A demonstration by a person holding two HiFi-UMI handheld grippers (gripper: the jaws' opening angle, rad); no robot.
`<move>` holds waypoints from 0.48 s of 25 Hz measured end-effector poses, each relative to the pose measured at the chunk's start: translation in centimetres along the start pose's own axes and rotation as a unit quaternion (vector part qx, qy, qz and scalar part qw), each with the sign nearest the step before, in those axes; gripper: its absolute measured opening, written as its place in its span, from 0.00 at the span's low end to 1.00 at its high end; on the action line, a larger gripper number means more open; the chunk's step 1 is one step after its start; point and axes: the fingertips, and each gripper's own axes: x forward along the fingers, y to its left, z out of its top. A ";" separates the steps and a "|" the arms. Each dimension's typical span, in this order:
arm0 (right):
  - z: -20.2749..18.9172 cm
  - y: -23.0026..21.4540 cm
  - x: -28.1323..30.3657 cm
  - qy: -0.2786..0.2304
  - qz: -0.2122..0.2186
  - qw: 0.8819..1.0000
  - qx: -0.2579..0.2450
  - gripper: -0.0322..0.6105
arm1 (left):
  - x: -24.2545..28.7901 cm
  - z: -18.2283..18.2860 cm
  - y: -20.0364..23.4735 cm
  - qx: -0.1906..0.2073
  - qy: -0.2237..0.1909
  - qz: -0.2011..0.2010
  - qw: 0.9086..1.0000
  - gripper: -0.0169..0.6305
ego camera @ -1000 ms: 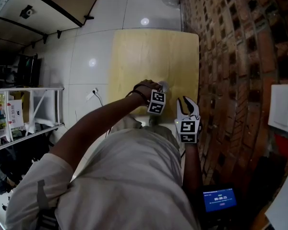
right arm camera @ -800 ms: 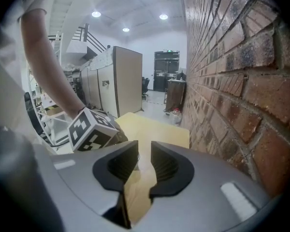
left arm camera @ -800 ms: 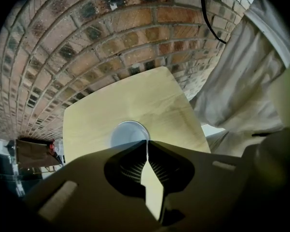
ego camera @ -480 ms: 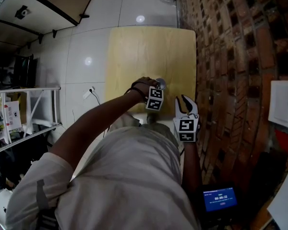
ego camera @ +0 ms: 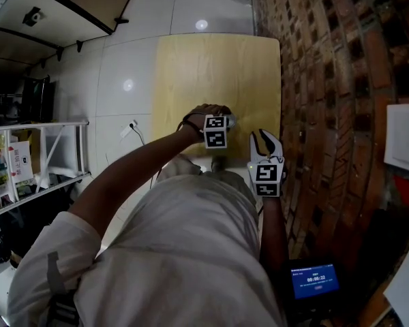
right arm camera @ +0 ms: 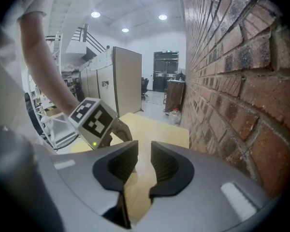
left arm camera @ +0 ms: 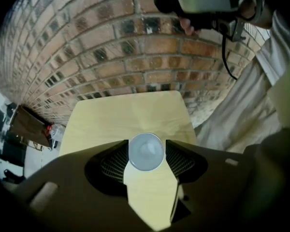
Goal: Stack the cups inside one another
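Left fingers (left arm camera: 113,161): spread wide, having just been opening. A cup showed between them from above, and the pads stood just beside its rim on either side.
Right fingers (right arm camera: 123,164): a narrow gap stood between them, with only bare wood showing through it.
Brick wall (ego camera: 327,80): ran along the right side of the worktop, dark red with pale joints.
Floor (ego camera: 123,60): glossy white tiles to the left of the worktop and beyond it.
Worktop (ego camera: 211,73): pale wood, pushed up against the brick wall.
Person's left arm (ego camera: 136,176): reached forward over the near edge of the worktop.
Left gripper (left arm camera: 146,146): pointed steeply down at the worktop, over the cup.
Right gripper (right arm camera: 144,161): was just right of the left gripper, close to the wall and well clear of the cup.
Marker cube (right arm camera: 93,120): on the left gripper, black and white squares, with a small green light at its lower edge.
Cup (left arm camera: 145,152): pale bluish and round, upright on the worktop near the near edge, directly beneath the left gripper. From above I couldn't tell whether it was one cup or several nested.
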 end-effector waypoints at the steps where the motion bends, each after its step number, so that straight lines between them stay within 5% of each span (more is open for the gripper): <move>1: 0.0 0.0 0.0 0.000 0.000 1.000 0.000 0.19 | -0.8 0.2 0.4 -0.011 -0.016 0.012 1.000 0.44; 4: -0.2 0.0 -0.2 0.000 0.002 1.000 0.000 0.19 | -3.3 0.4 1.2 -0.054 -0.059 0.044 0.996 0.45; 6: -0.2 -0.1 -0.2 -0.001 0.002 1.000 -0.002 0.19 | -5.1 0.1 2.2 -0.137 -0.099 0.056 0.984 0.45; 9: -0.1 0.0 -0.2 -0.003 0.005 1.000 -0.006 0.19 | -8.5 -1.1 3.8 -0.279 -0.163 0.075 0.943 0.43; 12: 0.6 0.0 -0.1 -0.010 0.008 1.000 -0.010 0.19 | -11.9 -2.5 5.1 -0.354 -0.212 0.107 0.905 0.39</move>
